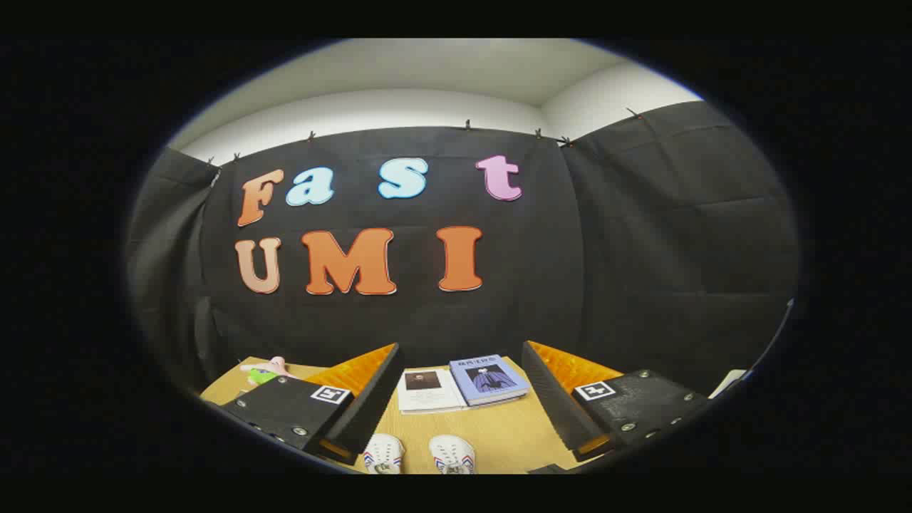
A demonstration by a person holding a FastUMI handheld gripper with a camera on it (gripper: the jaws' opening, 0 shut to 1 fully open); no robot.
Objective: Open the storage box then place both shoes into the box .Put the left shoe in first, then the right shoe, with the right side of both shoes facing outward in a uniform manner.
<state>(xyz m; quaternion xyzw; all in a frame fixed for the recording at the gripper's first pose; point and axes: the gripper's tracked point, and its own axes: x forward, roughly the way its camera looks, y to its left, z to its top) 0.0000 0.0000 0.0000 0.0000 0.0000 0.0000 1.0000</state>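
My gripper (462,356) is open, its two fingers spread wide above a wooden table (499,434) with nothing between them. Low between the fingers stand two white shoes with red and blue side stripes, toes pointing away from me: the left one (383,454) and the right one (452,454). Only their front parts show. They lie below and nearer than the fingertips, apart from both fingers.
Beyond the shoes, near the table's far edge, lie a white book (427,390) and a blue book (489,380) side by side. A pink and green soft toy (265,371) sits at the far left of the table. A white object (730,381) shows at the right.
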